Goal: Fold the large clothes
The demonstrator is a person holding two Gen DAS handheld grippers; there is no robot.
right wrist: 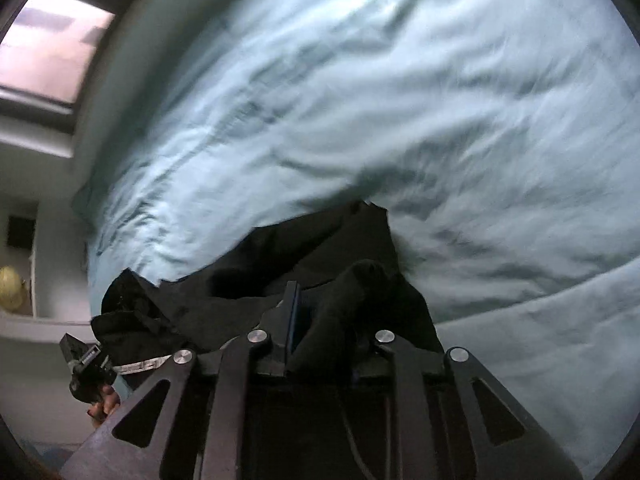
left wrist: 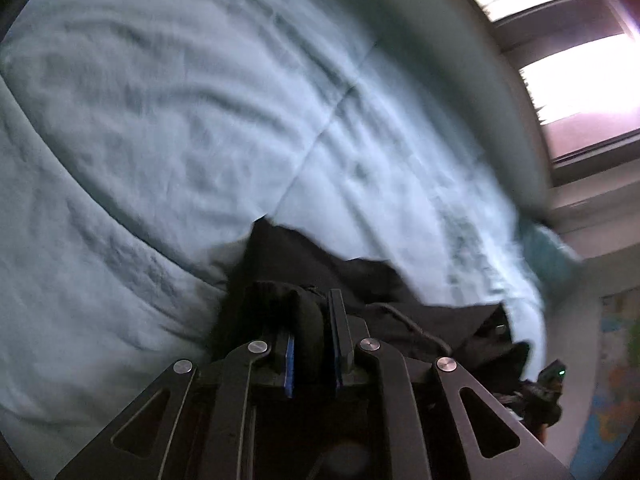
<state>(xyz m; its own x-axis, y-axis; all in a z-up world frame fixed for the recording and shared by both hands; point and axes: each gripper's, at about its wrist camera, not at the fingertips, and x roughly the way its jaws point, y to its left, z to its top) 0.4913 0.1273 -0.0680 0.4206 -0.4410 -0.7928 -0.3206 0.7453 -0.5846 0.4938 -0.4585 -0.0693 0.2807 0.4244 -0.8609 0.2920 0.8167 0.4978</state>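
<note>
Two tongs hold one black garment (left wrist: 360, 280) above a bed with a pale blue sheet (left wrist: 160, 140). The left tongs (left wrist: 310, 320) are closed narrow on a thick roll of the black cloth, which sits between the blue pads. The right tongs (right wrist: 320, 304) also grip a bunch of the same cloth; one finger is covered by the fabric, but the cloth clearly goes between the two.

The garment hangs between both tongs, in the air or just touching the sheet; I cannot tell which, because the pictures are blurred. In the right view the cloth sags to the left, toward the other tongs, and a white label (right wrist: 140, 366) shows at its lower edge. A cord (left wrist: 416, 324) lies on the cloth in the left view.

In my judgement the task is at an early stage. The garment is gathered and loose, not spread flat, and no clean fold is visible. What is left is probably almost everything: to lay it flat on the bed, to smooth it, and then to make the folds. The sheet itself is wrinkled, so the cloth may not lie even.
</note>
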